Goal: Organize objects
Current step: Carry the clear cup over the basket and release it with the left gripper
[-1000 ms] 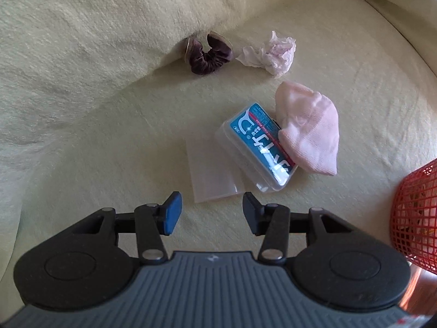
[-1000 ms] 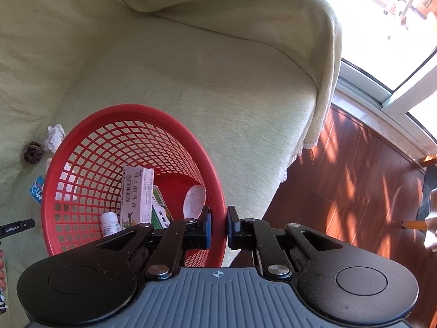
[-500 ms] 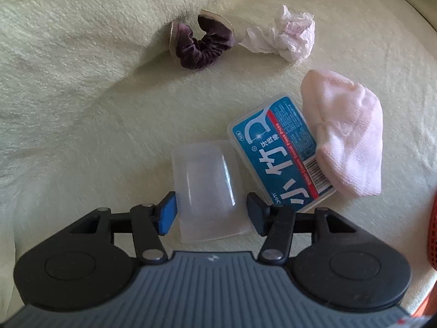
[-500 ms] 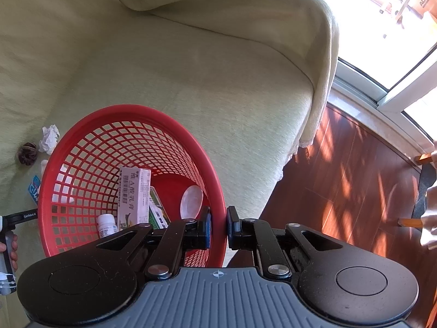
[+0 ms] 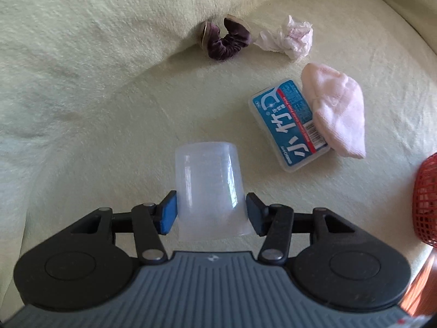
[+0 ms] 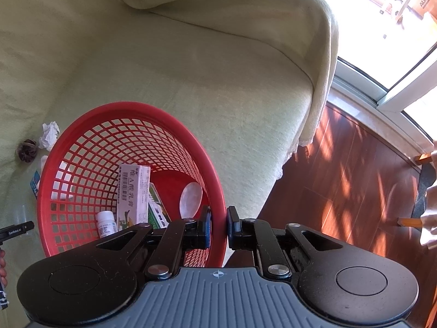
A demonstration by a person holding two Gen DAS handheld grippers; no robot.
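My left gripper point(image 5: 211, 214) is shut on a clear plastic lid point(image 5: 209, 188) and holds it lifted off the sofa. Beyond it lie a blue floss box point(image 5: 289, 123), a pink sock point(image 5: 338, 109), a crumpled tissue point(image 5: 286, 39) and a purple scrunchie point(image 5: 225, 42). My right gripper point(image 6: 218, 228) is shut on the rim of the red basket point(image 6: 215, 191), which holds a white medicine box point(image 6: 132, 194), a small white bottle point(image 6: 106, 222), a green packet point(image 6: 158, 207) and a clear round piece point(image 6: 191, 199).
The yellow-green sofa cover point(image 5: 82, 82) rises into a fold behind the scrunchie. The basket's edge point(image 5: 426, 199) shows at the right of the left wrist view. The sofa's edge drops to a wooden floor point(image 6: 355, 180) on the right. A window point(image 6: 396, 13) is beyond.
My left gripper moved forward over the clear lid, closed on it and lifted it away from the floss box. My right gripper kept its grip on the basket rim, shifting only slightly.
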